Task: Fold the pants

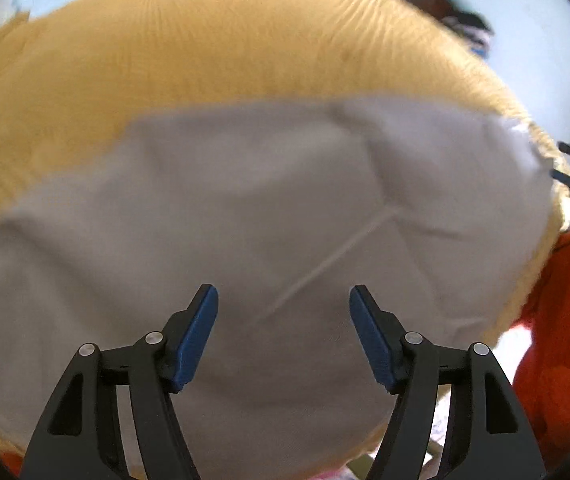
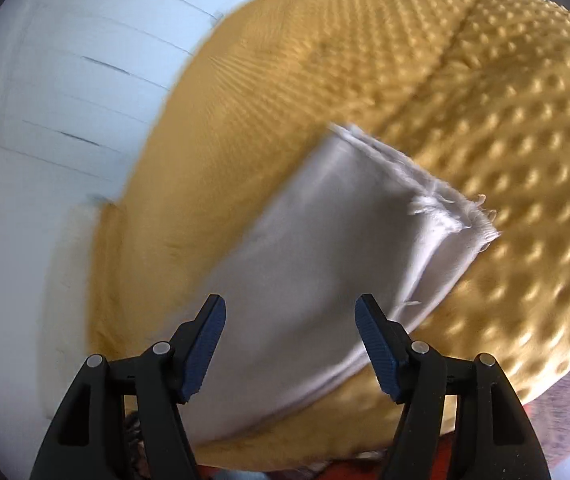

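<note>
The white pants (image 1: 245, 220) lie flat on a yellow dimpled blanket (image 1: 205, 48). In the right wrist view the pants (image 2: 325, 240) show as a folded strip with stacked, frayed hem edges at the far right end. My left gripper (image 1: 283, 300) is open and empty, just above the middle of the white cloth. My right gripper (image 2: 290, 312) is open and empty, above the near end of the folded strip. Both views are motion-blurred.
The yellow blanket (image 2: 485, 100) covers the surface under the pants. An orange cloth (image 1: 565, 340) lies at the right. A white wall or cabinet with slots (image 2: 65, 100) stands at the left. A patterned red rug (image 2: 565, 412) shows at lower right.
</note>
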A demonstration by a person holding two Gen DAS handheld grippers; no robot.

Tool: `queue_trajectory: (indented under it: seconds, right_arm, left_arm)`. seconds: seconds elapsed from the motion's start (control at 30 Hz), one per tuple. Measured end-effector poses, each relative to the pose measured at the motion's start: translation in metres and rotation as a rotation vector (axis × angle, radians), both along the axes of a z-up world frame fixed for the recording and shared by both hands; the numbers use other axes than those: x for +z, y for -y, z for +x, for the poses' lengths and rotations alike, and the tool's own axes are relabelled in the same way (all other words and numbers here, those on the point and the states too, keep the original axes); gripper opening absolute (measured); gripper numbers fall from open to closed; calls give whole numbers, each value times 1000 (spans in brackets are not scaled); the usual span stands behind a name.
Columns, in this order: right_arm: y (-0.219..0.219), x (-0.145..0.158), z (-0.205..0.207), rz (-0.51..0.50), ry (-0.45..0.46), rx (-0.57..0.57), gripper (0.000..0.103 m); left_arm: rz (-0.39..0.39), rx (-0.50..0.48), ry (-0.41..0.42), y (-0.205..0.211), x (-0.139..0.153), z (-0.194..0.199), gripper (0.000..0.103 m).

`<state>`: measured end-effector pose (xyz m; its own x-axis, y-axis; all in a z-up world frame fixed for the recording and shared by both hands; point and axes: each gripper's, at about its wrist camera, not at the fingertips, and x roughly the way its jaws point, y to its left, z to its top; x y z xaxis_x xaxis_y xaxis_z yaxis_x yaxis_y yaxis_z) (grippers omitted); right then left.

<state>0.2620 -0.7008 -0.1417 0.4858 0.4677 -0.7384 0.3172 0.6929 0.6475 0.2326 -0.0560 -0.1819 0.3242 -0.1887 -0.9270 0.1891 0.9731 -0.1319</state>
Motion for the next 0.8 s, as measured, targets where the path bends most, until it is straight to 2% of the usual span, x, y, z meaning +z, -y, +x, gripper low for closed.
queue_trajectory:
  seconds: [0.03, 0.07, 0.1, 0.13, 0.17, 0.2, 0.23, 0.3, 0.37, 0.53, 0.67, 0.7, 0.73, 0.77, 0.8]
  right_arm:
    - [3, -9, 3, -51, -67, -4, 59]
    - [12, -20, 3, -43, -142, -31, 36]
    - [20, -22, 0, -29, -163, -61, 28]
    - [27, -19, 0, -41, -167, -73, 28]
    - [30, -10, -4, -111, -162, -68, 29]
    - [31, -3, -7, -144, -149, -67, 34]
    - [32, 3, -13, -139, -123, -75, 37]
    - [44, 9, -25, -67, -66, -129, 48]
    - [51, 9, -28, -51, -55, -154, 50]
    - [67, -23, -15, 44, -102, -127, 51]
    - [75, -41, 10, 84, -88, -124, 51]
    - [74, -44, 14, 92, -88, -115, 47]
    - [72, -46, 18, 73, -91, -99, 38]
    - [69, -48, 22, 52, -96, -86, 15]
    - [66, -49, 23, 55, -91, -67, 9]
  left_arm:
    - [-11, 26, -10, 0, -6, 1, 70]
    - [-12, 29, 0, 0, -5, 0, 70]
    - [-6, 21, 2, -1, -3, -1, 70]
    - [7, 11, 4, -1, 0, -2, 70]
    - [23, 13, 18, -4, 6, -5, 70]
    - [25, 25, 26, -10, 8, -5, 70]
    - [18, 36, 28, -14, 12, -6, 70]
    - [-31, 70, 31, -22, 19, -6, 70]
    - [-69, 71, 45, -16, 25, -5, 70]
    - [-59, -57, 93, 29, 40, -1, 70]
    - [-42, -164, 105, 77, 42, 5, 70]
    - [-36, -193, 109, 90, 42, 4, 70]
    - [-28, -229, 111, 102, 40, 5, 70]
    - [-5, -276, 103, 118, 34, 7, 74]
    - [34, -322, 85, 131, 25, 6, 77]
